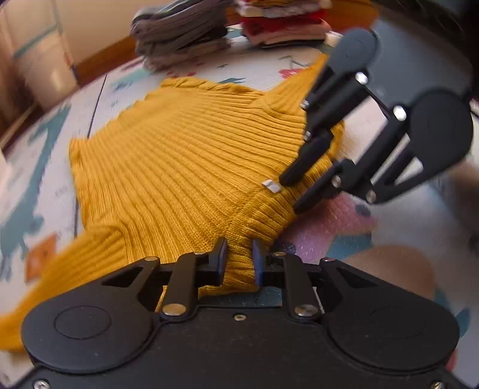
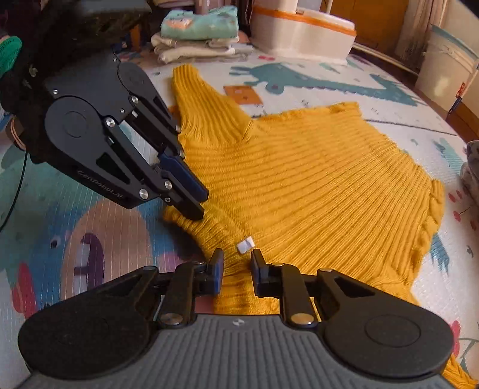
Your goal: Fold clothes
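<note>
A mustard-yellow ribbed sweater (image 1: 179, 155) lies spread flat on a patterned play mat (image 1: 45, 185), with a small white tag (image 1: 271, 186) near its collar. My left gripper (image 1: 239, 257) is shut on a bunched bit of the collar rib that fills the gap between its blue pads. In the right wrist view the left gripper (image 2: 201, 205) bites the collar's edge from the upper left. My right gripper (image 2: 237, 261) is shut on the collar fabric of the sweater (image 2: 314, 185) just beside the tag (image 2: 245, 244). In the left wrist view the right gripper (image 1: 293, 193) comes in from the right.
Stacks of folded clothes stand at the mat's far edge: a grey pile (image 1: 179, 33), a red and pink pile (image 1: 284, 24), a pale pile with a mint top (image 2: 200, 33). A white box (image 2: 302, 33) and a pail (image 2: 446, 74) stand beyond. A dark sleeve (image 2: 18, 89) holds the left gripper.
</note>
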A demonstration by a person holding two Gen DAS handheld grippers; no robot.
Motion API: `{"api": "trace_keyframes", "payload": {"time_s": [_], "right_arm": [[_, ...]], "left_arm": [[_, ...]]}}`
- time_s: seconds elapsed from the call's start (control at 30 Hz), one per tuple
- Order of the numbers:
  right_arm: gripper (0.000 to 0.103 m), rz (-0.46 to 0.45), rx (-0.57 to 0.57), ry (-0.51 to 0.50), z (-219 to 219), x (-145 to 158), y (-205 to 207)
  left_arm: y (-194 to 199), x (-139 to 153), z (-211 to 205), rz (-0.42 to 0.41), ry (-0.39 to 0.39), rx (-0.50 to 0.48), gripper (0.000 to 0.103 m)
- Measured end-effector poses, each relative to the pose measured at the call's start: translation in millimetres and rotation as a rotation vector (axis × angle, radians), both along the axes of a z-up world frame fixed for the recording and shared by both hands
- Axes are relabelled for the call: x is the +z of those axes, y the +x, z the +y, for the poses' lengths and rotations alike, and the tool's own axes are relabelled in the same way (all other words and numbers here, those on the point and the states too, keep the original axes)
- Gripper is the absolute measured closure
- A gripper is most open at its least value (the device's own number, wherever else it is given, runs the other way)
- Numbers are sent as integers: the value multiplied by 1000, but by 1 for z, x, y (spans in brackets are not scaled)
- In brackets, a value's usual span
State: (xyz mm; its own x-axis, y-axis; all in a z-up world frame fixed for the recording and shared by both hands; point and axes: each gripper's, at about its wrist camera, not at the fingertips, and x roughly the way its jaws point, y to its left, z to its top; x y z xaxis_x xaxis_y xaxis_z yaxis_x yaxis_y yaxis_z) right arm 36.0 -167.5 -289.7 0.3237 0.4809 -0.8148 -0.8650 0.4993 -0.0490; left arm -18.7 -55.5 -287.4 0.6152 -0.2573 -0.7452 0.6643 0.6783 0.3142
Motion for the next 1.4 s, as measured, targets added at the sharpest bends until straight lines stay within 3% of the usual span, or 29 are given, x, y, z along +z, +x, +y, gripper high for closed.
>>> {"api": "trace_keyframes", "payload": {"time_s": [0.03, 0.13, 0.23, 0.3, 0.37, 0.43, 0.6, 0.7, 0.8, 0.83, 0.87, 0.97, 1.07, 1.1, 1.2, 1.3, 1.4], "right_arm": [[81, -53, 22, 4, -1, -3, -9], [81, -72, 18, -5, -3, -3, -17], [80, -76, 19, -5, -6, -3, -21], [80, -58, 23, -8, -6, -1, -18], [78, 16, 9, 22, -11, 5, -9], [80, 90, -5, 53, -16, 12, 1], [78, 69, -173, 111, -40, 21, 32], [78, 55, -210, 125, -42, 16, 42], [78, 46, -179, 132, -31, 11, 40], [78, 44, -170, 132, -27, 8, 38], [78, 45, -167, 125, -25, 4, 37], [79, 60, -175, 119, -22, -4, 36], [79, 75, -194, 129, -25, -4, 34], [79, 76, -198, 135, -26, -5, 33], [79, 84, -203, 137, -26, -6, 34], [79, 72, -194, 123, -24, -6, 33], [79, 68, -198, 128, -23, -7, 32]], "left_arm": [[-10, -5, -7, -60, 57, -34, 88], [4, -1, 8, 26, -83, 88, 88], [11, 1, 15, 70, -98, 61, 88], [28, 7, 25, 185, -160, 69, 85], [50, 16, 33, 354, -229, 44, 59], [70, 26, 42, 432, -282, 58, 59], [122, 43, 78, 298, -407, 321, 59], [149, 42, 95, 257, -438, 406, 60], [175, 30, 106, 270, -439, 452, 60], [185, 19, 110, 302, -392, 492, 60], [194, 11, 114, 323, -359, 526, 71], [209, 27, 122, 285, -451, 513, 71], [238, 33, 117, 253, -467, 499, 71], [249, 30, 115, 264, -460, 497, 71], [277, 9, 114, 269, -330, 516, 72], [297, 20, 121, 248, -377, 537, 74], [325, 28, 114, 230, -365, 504, 74]]}}
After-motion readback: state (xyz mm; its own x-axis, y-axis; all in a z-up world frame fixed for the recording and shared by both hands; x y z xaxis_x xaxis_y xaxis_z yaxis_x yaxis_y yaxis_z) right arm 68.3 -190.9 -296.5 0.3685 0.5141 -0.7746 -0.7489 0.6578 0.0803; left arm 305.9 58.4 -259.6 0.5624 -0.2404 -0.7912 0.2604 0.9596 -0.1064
